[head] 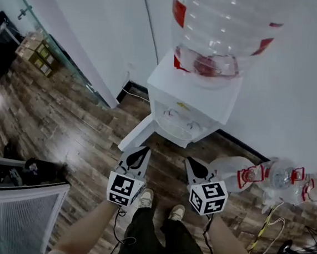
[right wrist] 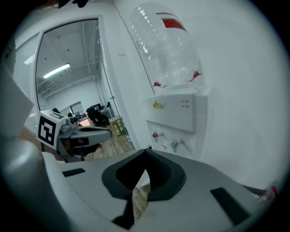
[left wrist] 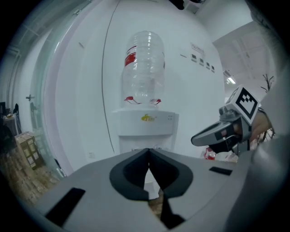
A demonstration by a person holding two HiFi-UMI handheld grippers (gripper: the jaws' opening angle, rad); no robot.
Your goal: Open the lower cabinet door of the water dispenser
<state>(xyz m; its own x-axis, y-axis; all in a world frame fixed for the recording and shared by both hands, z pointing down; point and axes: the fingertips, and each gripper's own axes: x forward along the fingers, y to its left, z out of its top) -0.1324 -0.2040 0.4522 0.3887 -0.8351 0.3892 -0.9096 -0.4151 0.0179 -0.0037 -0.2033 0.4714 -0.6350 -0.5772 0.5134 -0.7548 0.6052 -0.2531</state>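
At the far left of the head view, cardboard boxes (head: 36,51) are sitting on the wood floor (head: 81,122) beside a glass partition (head: 54,46).

Nearer the centre, the left gripper (head: 139,154) is hovering above the floor in front of the water dispenser (head: 194,107). Its jaws are lying pressed together at the tips, with nothing between them.

Just beyond its tips, the lower cabinet door (head: 134,133) is showing as a white panel. It appears to be swung out to the left of the dispenser body, low near the floor. Neither gripper is touching it.

The dispenser is standing against the white wall and carrying an inverted clear water bottle (head: 224,24) with red labels. Two taps (right wrist: 168,140) are projecting from the recess in its front.

To the right, the right gripper (head: 195,165) is hovering level with the left one, clenched and empty.

Furthest right, empty water bottles (head: 279,177) are lying on the floor near the wall.
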